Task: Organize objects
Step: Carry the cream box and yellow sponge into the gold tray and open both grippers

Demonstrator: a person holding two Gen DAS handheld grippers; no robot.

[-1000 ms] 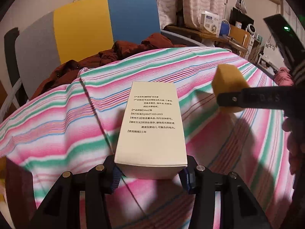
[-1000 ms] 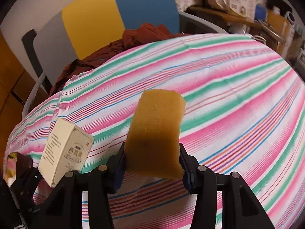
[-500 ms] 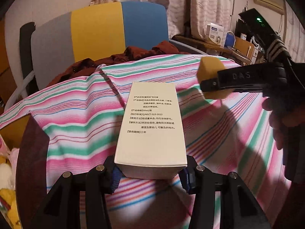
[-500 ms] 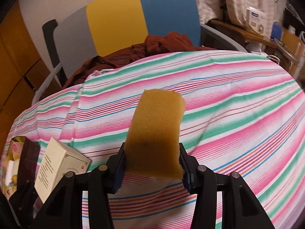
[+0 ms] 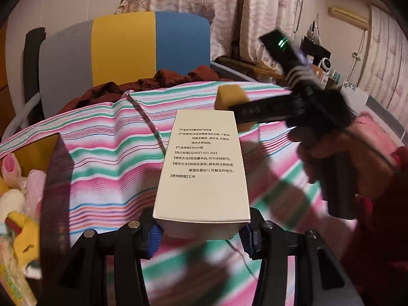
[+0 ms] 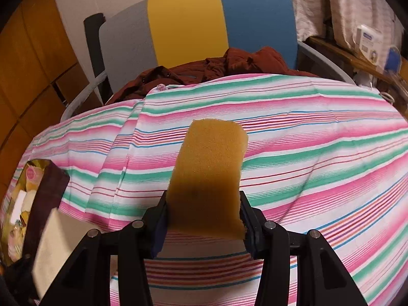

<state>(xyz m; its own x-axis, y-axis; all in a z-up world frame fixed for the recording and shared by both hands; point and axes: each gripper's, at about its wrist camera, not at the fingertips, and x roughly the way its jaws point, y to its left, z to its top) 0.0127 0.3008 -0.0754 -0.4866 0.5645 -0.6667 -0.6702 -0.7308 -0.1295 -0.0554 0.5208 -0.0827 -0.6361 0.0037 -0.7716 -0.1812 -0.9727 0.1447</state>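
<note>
My left gripper (image 5: 201, 234) is shut on a cream carton box (image 5: 202, 168) with black printed text, held above the striped cloth. In the right wrist view my right gripper (image 6: 204, 229) is shut on a yellow sponge (image 6: 209, 176), also lifted off the cloth. The left wrist view shows that sponge (image 5: 229, 97) and the right gripper (image 5: 265, 109) to the right of the box, held by a person's hand (image 5: 331, 158). The box (image 6: 56, 250) appears blurred at the lower left of the right wrist view.
A pink, green and white striped cloth (image 6: 306, 153) covers the table. A dark-walled bin (image 5: 56, 191) of plush toys and packets stands at the left edge. Behind are a grey, yellow and blue chair (image 6: 188, 23) with a brown garment (image 6: 216, 68) and cluttered shelves at right.
Both grippers have moved left over the cloth with their loads still held. The bin at the left edge has come into both views, and the right gripper now sits closer to the box.
</note>
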